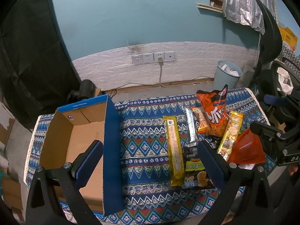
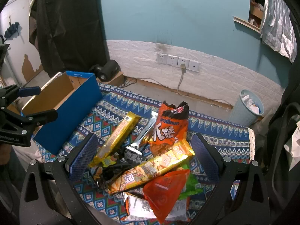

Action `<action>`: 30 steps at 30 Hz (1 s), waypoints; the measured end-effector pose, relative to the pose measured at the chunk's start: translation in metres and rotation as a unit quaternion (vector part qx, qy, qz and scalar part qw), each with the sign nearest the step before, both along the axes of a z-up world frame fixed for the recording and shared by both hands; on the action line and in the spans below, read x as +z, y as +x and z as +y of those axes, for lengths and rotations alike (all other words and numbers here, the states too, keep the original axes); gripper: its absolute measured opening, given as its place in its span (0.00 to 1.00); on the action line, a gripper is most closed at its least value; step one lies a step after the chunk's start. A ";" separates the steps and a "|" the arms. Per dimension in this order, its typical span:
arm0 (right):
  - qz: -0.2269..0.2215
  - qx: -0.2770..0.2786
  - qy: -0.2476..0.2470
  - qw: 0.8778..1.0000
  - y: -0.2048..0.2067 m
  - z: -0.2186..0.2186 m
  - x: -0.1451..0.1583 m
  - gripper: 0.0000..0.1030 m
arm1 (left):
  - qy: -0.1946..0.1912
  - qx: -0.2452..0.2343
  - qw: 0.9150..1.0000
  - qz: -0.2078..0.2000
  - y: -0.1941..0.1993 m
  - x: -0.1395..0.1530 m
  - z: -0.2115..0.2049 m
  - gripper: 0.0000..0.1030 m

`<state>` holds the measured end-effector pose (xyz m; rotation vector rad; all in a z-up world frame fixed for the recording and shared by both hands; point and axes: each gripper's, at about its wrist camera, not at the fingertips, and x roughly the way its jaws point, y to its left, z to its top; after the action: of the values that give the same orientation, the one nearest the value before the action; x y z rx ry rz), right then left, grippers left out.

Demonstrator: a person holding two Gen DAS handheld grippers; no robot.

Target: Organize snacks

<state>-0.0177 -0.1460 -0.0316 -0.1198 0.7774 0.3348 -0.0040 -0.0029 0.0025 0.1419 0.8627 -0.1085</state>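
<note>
Patterned tablecloth (image 1: 146,146) carries an open blue box (image 1: 112,140) at left; snack packets (image 2: 150,161) are piled at right. Left gripper (image 1: 150,161) and right gripper (image 2: 144,153) are held fully spread, nothing gripped.

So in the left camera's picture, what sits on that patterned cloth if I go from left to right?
Open cardboard box → long yellow packet → silver packet → big orange snack bag → gold packet → orange pouch. The dark packets low in the pile overlap too much to place.
</note>
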 end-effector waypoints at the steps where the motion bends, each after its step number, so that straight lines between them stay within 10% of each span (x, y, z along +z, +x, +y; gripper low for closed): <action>1: 0.000 0.001 0.000 1.000 0.000 -0.001 -0.001 0.95 | 0.000 0.000 1.000 0.000 0.000 0.000 0.001 0.99; 30: 0.000 0.002 -0.001 1.000 0.000 0.001 -0.001 0.95 | -0.005 -0.001 1.000 0.001 0.000 0.001 0.001 0.99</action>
<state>-0.0176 -0.1452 -0.0326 -0.1229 0.7783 0.3371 -0.0040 -0.0019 0.0033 0.1324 0.8639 -0.1143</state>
